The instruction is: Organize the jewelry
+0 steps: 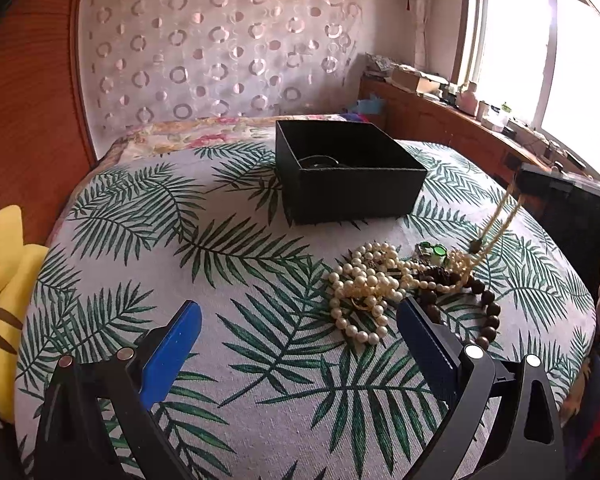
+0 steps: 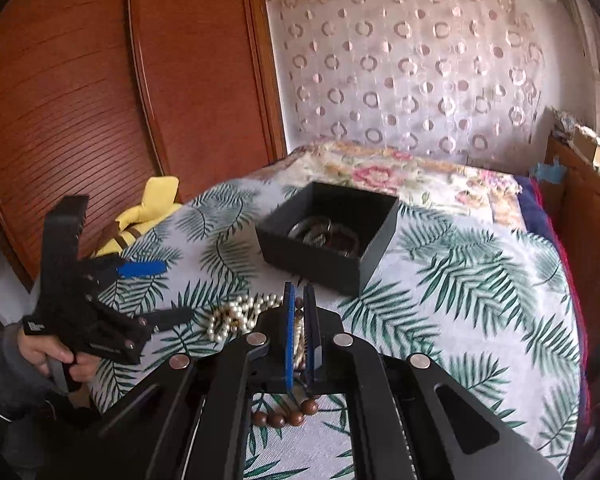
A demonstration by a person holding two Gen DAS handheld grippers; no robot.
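A tangled pile of jewelry [image 1: 380, 284] lies on the leaf-print cloth: cream pearl strands, a brown wooden bead bracelet [image 1: 486, 304] and a green-stone piece [image 1: 434, 251]. My right gripper [image 2: 299, 296] is shut on a cream pearl necklace [image 1: 500, 216] and lifts one end of it above the pile; the strand hangs taut down to the heap. My left gripper [image 1: 298, 320] is open and empty, low over the cloth just left of the pile; it also shows in the right wrist view [image 2: 168, 292]. A black open box [image 1: 348, 168] behind the pile holds bracelets [image 2: 324, 232].
The round table [image 1: 180, 240] is covered with the palm-leaf cloth. A yellow plush toy [image 1: 2, 300] lies at its left edge. A wooden wardrobe [image 2: 80, 100] stands left, a floral bed [image 2: 400, 172] behind, a cluttered wooden sill [image 1: 460, 108] at right.
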